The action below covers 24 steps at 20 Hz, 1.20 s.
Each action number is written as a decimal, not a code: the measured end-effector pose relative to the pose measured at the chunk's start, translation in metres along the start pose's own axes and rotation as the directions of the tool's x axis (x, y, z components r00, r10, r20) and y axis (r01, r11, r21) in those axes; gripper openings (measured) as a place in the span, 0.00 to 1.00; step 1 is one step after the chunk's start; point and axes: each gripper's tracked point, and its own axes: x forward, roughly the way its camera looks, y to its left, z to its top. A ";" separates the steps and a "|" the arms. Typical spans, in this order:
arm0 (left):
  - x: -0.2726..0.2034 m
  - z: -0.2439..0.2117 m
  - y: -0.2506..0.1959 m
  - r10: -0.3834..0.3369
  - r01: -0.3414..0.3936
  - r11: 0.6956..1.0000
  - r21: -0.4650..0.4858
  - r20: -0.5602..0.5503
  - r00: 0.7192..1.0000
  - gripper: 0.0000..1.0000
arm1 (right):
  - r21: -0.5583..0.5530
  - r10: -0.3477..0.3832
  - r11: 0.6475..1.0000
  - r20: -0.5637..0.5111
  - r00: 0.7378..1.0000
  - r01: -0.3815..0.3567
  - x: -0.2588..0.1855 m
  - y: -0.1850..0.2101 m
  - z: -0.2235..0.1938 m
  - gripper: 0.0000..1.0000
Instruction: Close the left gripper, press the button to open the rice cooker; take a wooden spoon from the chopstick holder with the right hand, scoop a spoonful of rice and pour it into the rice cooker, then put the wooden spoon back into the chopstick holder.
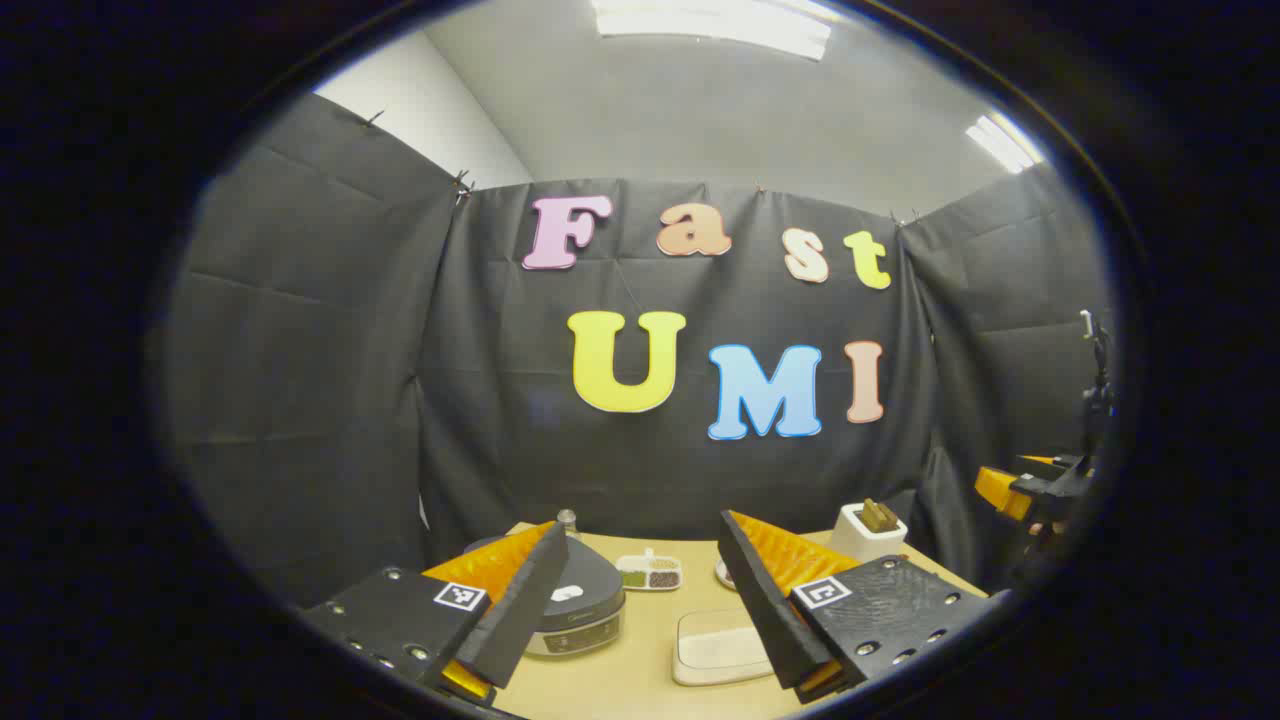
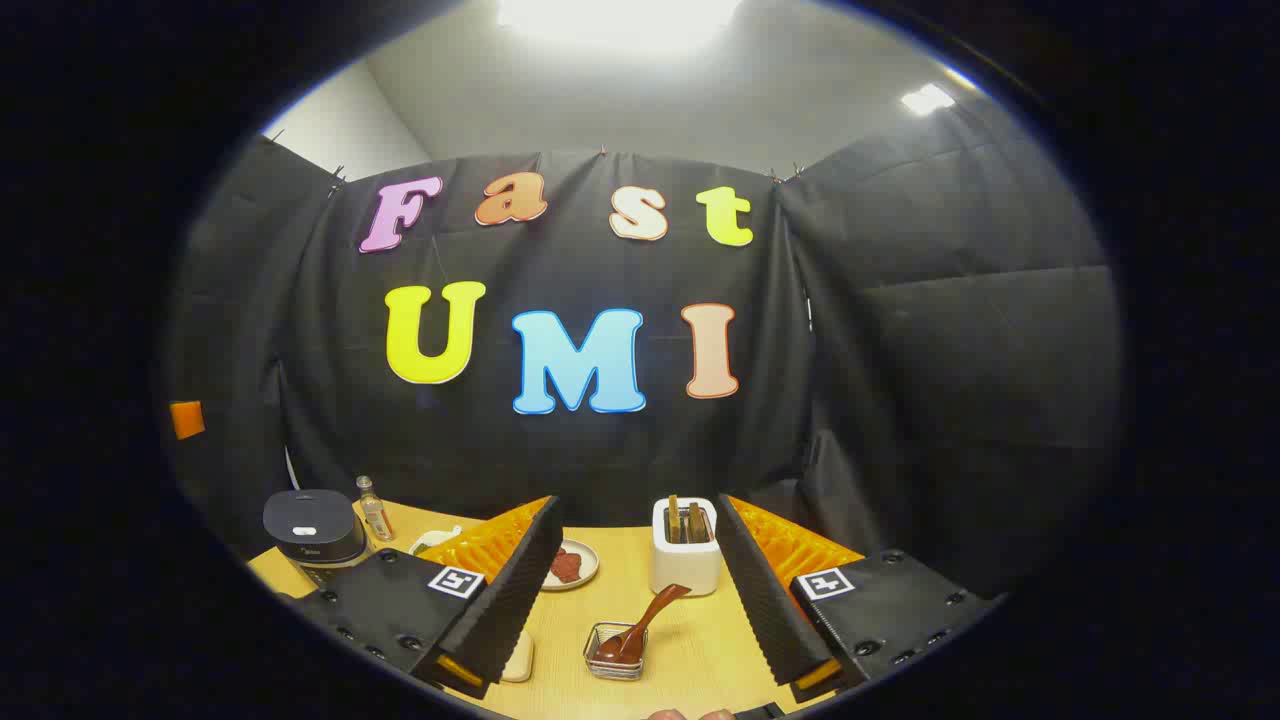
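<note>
The dark rice cooker (image 1: 585, 600) stands on the wooden table with its lid down, partly behind one finger of my left gripper (image 1: 640, 525), which is open and holds nothing. The same cooker (image 2: 313, 528) sits at the far left of the right gripper view. A white chopstick holder (image 2: 685, 548) with wooden handles sticking up stands straight ahead of my right gripper (image 2: 637, 505), whose jaws are wide apart and hold nothing. In front of it a brown wooden spoon (image 2: 645, 618) leans in a small wire basket (image 2: 615, 652). The holder (image 1: 868, 530) also appears in the left gripper view, with the right gripper (image 1: 1030, 490) beyond it.
A small divided dish of grains (image 1: 650, 573) sits behind a flat white tray (image 1: 715, 645). A little bottle (image 2: 375, 508) stands beside the cooker. Near the holder lies a plate with something red (image 2: 572, 565). Black cloth walls close off the table's back and sides.
</note>
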 end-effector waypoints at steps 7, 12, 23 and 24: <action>0.001 -0.012 0.012 0.041 -0.040 0.999 0.009 -0.051 0.998 0.95 | -0.032 -0.018 0.999 -0.015 1.000 0.017 0.010 -0.014 -0.006 0.98; 0.009 -0.022 0.017 0.086 -0.090 0.995 -0.051 -0.075 0.993 0.95 | 0.011 -0.033 0.999 -0.027 0.999 0.033 0.022 -0.024 -0.013 0.97; 0.020 -0.027 -0.016 0.098 -0.100 0.995 -0.013 -0.106 0.990 0.95 | 0.072 0.023 0.997 -0.030 0.999 -0.021 0.038 -0.036 -0.028 0.96; 0.017 -0.027 -0.019 0.100 -0.101 0.995 -0.011 -0.109 0.989 0.95 | 0.062 0.026 0.998 -0.040 0.999 -0.024 0.040 -0.037 -0.031 0.93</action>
